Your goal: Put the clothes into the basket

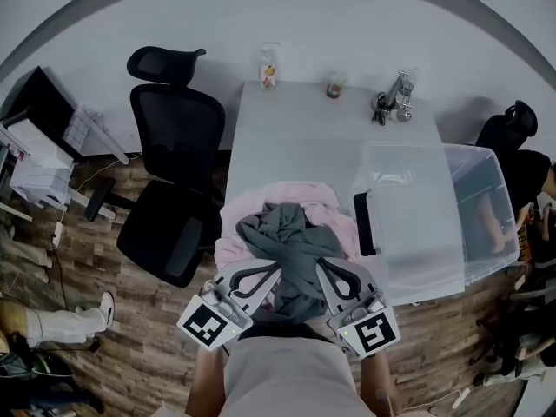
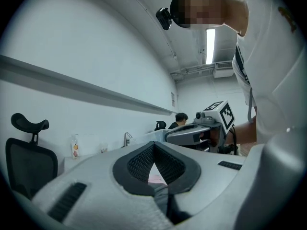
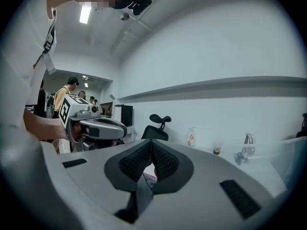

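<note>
Left hand-held gripper (image 1: pixel 261 274) is clamped on the grey garment (image 1: pixel 291 237), right hand-held gripper (image 1: pixel 330 274) too I think, cloth strung between them above the pink garment (image 1: pixel 334 205) at the bench (image 1: pixel 295 129) edge. Basket (image 1: pixel 482 207) sits off right, nearer the right one.

You are wearing a pale short-sleeved top (image 1: pixel 291 376), filling the frame's lower centre, a dark printed strap (image 3: pixel 49 41) at the neck and a black head camera (image 2: pixel 164 17). Your left gripper (image 1: pixel 271 272) and right gripper (image 1: pixel 323 268) are showing grey shells, black ribbed pads (image 2: pixel 139 163) and white cubes (image 1: pixel 208 324) bearing black square markers.
</note>
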### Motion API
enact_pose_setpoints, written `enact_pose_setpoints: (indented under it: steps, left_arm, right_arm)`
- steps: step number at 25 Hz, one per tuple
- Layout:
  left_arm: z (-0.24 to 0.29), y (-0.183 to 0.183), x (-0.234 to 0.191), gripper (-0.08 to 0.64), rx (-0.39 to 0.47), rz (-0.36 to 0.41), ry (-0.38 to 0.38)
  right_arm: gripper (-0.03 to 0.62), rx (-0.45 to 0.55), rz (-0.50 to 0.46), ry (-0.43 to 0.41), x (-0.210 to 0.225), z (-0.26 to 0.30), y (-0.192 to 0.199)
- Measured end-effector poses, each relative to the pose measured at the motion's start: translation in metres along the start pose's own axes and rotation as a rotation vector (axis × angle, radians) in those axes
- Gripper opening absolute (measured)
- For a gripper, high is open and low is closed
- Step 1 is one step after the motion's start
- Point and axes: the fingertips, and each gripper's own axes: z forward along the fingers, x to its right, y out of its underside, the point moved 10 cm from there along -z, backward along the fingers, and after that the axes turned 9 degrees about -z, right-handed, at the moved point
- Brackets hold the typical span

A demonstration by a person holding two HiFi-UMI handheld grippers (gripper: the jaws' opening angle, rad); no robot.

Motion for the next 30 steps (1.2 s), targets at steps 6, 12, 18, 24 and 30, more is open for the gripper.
enact_pose_setpoints:
  steps: [6, 12, 18, 24, 30]
  left_arm:
    - [0.009, 0.005, -0.021, 0.005, -0.031, 0.01, 0.046]
    - [0.017, 0.006, -0.04, 0.005, -0.041, 0.02, 0.101]
    - [0.023, 0.01, -0.053, 0.005, -0.058, 0.045, 0.148]
    - [0.027, 0.014, -0.065, 0.005, -0.063, 0.043, 0.191]
    - [0.028, 0.015, -0.075, 0.006, -0.067, 0.033, 0.227]
  right_arm:
    - [0.006, -0.065, -0.009, 0.027, 0.007, 0.016, 0.002]
    - [0.016, -0.168, -0.056, 0.031, 0.01, 0.033, 0.007]
    - [0.106, -0.262, -0.101, 0.012, 0.01, 0.05, 0.022]
    - [0.168, -0.367, -0.159, -0.015, 0.007, 0.067, 0.037]
    - [0.221, -0.449, -0.191, -0.054, 0.001, 0.078, 0.047]
